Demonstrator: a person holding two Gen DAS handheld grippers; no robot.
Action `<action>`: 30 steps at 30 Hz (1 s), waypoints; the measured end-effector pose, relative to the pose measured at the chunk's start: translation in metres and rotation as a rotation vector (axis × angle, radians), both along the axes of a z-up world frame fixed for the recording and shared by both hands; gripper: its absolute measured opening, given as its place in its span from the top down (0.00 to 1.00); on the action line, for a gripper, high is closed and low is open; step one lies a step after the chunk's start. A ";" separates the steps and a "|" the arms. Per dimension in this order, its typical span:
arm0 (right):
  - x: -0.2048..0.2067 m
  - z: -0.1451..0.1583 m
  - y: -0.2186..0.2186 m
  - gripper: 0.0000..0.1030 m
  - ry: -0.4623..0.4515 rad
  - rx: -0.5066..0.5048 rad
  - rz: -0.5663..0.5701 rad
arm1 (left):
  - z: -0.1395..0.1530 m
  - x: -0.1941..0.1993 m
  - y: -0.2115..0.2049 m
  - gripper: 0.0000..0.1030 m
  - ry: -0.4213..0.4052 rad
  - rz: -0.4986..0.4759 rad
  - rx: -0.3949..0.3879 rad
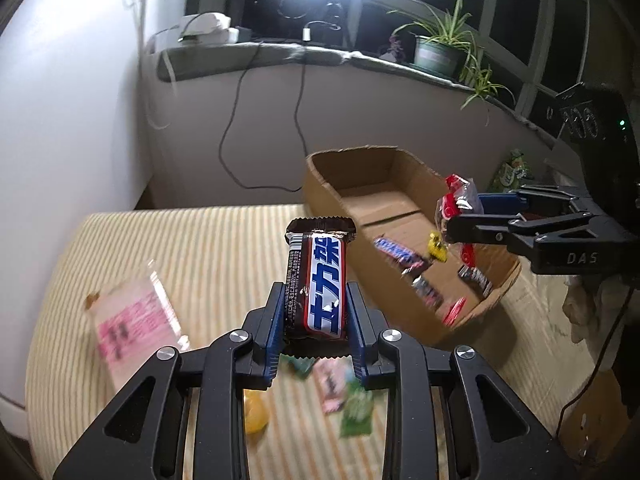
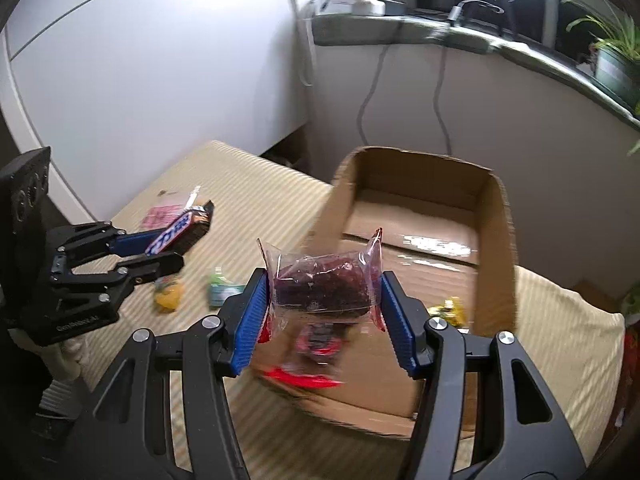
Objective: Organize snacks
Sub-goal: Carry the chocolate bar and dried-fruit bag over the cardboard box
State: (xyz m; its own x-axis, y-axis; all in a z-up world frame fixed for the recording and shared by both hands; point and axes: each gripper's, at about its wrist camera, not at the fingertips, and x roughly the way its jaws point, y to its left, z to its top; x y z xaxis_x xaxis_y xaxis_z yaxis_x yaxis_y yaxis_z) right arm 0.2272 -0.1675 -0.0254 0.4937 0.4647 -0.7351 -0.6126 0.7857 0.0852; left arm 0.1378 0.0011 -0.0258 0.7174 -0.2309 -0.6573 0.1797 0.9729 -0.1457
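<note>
My left gripper (image 1: 316,312) is shut on a brown and blue chocolate bar (image 1: 318,276), held upright above the striped cloth; it also shows in the right wrist view (image 2: 182,228). My right gripper (image 2: 324,308) is shut on a clear red-edged packet of dark snack (image 2: 324,284), held above the near end of an open cardboard box (image 2: 496,240). In the left wrist view the right gripper (image 1: 460,216) holds that packet (image 1: 454,200) over the box (image 1: 324,192), which holds several wrapped snacks (image 1: 400,258).
Loose snacks lie on the striped cloth (image 1: 224,248): a pink packet (image 1: 132,320), a yellow one (image 1: 254,412), a green one (image 1: 356,408) and a small pink one (image 1: 330,384). A white wall stands at left. Cables hang from a sill with a potted plant (image 1: 436,48).
</note>
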 end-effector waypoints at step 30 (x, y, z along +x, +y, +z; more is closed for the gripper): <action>0.097 -0.042 -0.050 0.42 0.067 -0.063 -0.082 | -0.017 0.103 -0.076 0.74 0.081 -0.105 0.099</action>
State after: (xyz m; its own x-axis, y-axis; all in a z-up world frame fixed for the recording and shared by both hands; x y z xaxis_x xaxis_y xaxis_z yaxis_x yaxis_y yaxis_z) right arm 0.3245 -0.2177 -0.0679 0.4771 0.3763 -0.7942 -0.5405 0.8382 0.0725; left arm 0.2409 -0.0751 -0.0428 0.6364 -0.2329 -0.7353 0.2724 0.9598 -0.0683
